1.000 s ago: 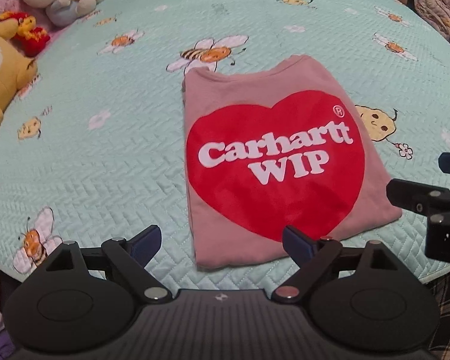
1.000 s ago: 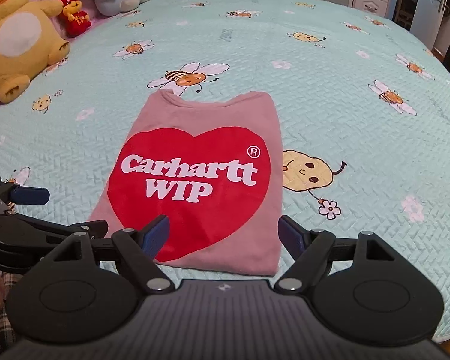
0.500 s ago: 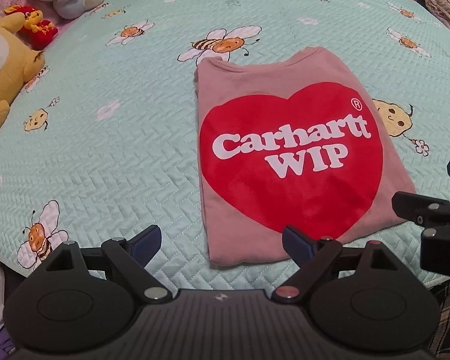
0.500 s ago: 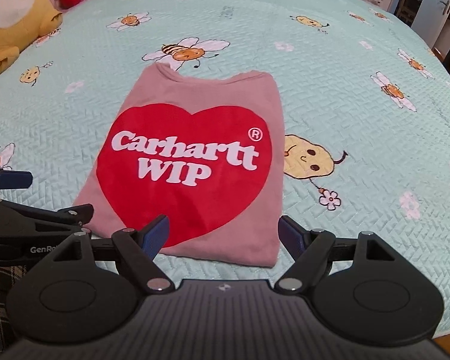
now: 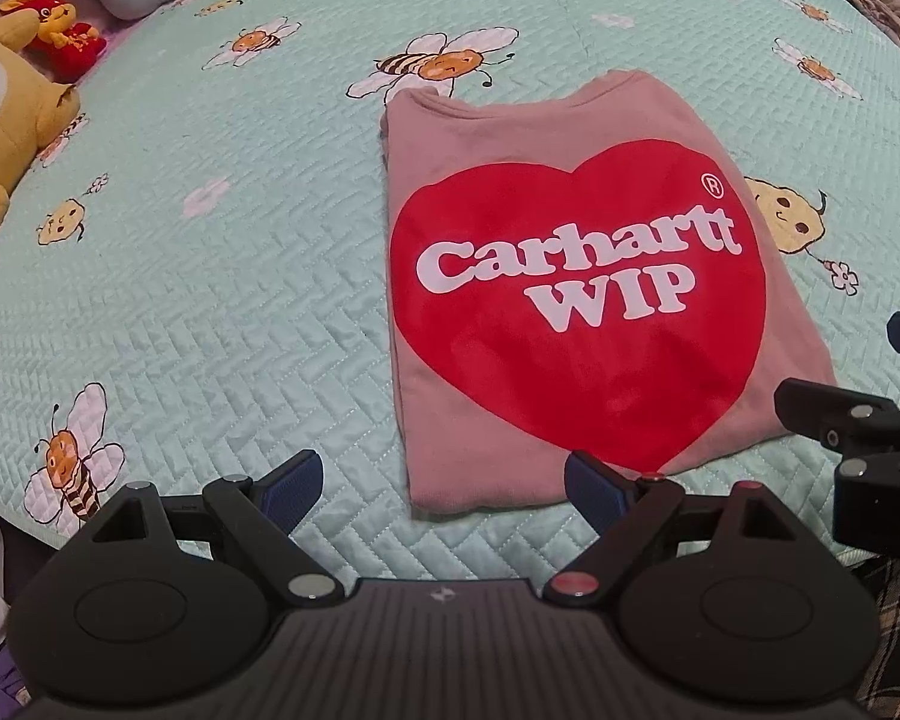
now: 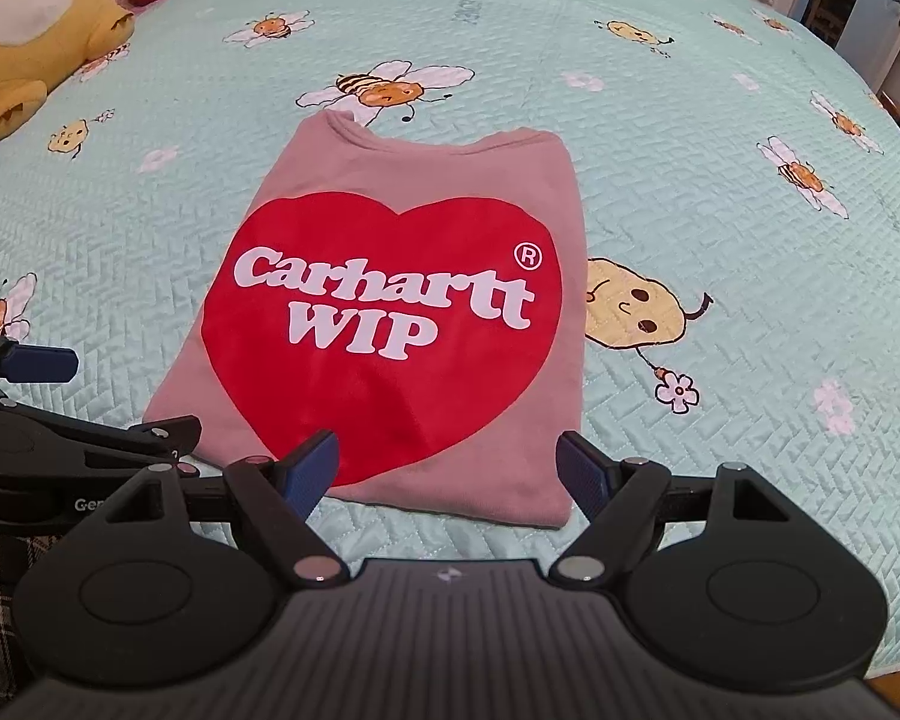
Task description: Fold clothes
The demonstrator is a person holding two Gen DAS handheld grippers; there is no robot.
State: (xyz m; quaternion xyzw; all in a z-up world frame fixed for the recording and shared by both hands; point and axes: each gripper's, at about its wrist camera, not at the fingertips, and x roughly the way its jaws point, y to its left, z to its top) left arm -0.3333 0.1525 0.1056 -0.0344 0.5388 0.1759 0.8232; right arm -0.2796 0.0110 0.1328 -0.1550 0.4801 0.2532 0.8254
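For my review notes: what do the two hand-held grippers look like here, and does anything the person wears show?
Both match. The left hand-held gripper and right hand-held gripper have matte black ribbed bodies, two round black discs, angular black linkage arms with silver pivot pins (two look reddish on the left one) and blue finger pads. White lettering starting "Gen" marks the left one's side. Plaid fabric shows at the lower edge.

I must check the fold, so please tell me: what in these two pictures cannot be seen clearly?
- Shirt, both views: sleeves and layers are tucked underneath, so the fold's neatness cannot be checked.
- Shirt's near hem, right wrist view: the right claw partly covers it.
- Right claw, left wrist view: cut off by the right edge.
- Left claw, right wrist view: cut off by the left edge.
- Yellow plush, both views: cut off by the left edge.
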